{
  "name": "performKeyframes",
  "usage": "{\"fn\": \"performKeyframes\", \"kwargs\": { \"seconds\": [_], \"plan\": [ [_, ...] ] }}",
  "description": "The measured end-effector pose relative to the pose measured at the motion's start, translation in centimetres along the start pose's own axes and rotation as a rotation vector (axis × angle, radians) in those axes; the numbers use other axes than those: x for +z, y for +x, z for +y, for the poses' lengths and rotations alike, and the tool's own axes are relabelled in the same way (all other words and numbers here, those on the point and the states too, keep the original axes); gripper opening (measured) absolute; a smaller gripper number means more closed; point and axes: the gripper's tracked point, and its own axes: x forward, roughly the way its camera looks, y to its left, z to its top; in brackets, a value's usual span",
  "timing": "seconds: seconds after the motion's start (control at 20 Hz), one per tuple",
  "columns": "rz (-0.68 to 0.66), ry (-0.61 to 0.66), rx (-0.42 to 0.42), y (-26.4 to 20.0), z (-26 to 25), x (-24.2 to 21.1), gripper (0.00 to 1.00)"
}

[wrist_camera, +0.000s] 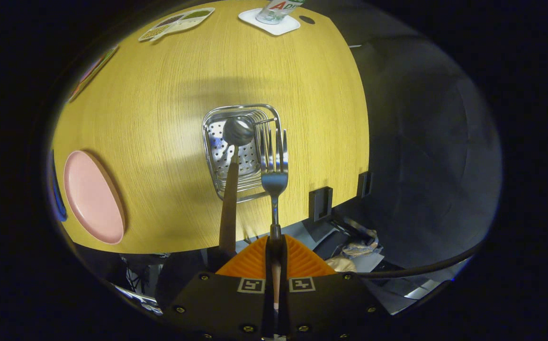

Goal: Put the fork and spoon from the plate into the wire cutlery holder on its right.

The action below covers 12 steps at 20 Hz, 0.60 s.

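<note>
The wooden counter [169, 90] is seen from above; the pink plate [91, 196] lies at its near edge, well apart from the wire cutlery holder [217, 166]; the spoon [230, 199] is stood in the holder, bowl up, handle leaning toward the tool; the fork [274, 177] is gripped by its handle in the closed tool [274, 251], tines held over the holder's right rim.

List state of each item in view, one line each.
gripper: jaws shut on the fork handle
fork: held, tines over the holder
spoon: standing in the holder, handle leaning out
wire cutlery holder: upright on the table, spoon inside
pink plate: empty, left of the holder
</note>
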Motion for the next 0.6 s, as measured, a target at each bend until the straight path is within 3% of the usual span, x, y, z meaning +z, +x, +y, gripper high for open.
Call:
{"fn": "performKeyframes", "kwargs": {
  "seconds": [0.45, 0.55, 0.6],
  "plan": [
    [0.033, -0.095, -0.022, 0.24, 0.15, 0.28, 0.08],
    [0.019, -0.111, -0.048, -0.16, -0.26, 0.41, 0.14],
    [0.002, -0.107, -0.045, -0.16, -0.17, 0.75, 0.24]
  ]
}}
